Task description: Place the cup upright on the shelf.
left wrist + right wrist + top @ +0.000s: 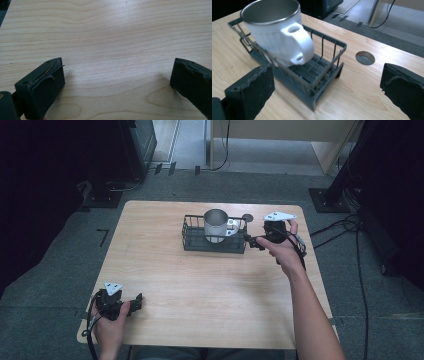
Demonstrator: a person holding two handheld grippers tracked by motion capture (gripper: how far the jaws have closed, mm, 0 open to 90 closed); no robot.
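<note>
My right gripper [256,241] hangs just off the right end of the wire basket [192,240], its jaws spread wide with nothing between them. Ahead of it the mug [275,32] stands inside the basket, its handle [299,46] sticking out toward me, and the basket's wire wall [329,51] bars a low way in. Beyond the basket's end a round hole [365,58] sits in the desk [210,295] near the far edge. The near half of the desk lies bare from left edge to right edge. My left gripper [131,304] rests at the near left corner, jaws apart over bare wood.
</note>
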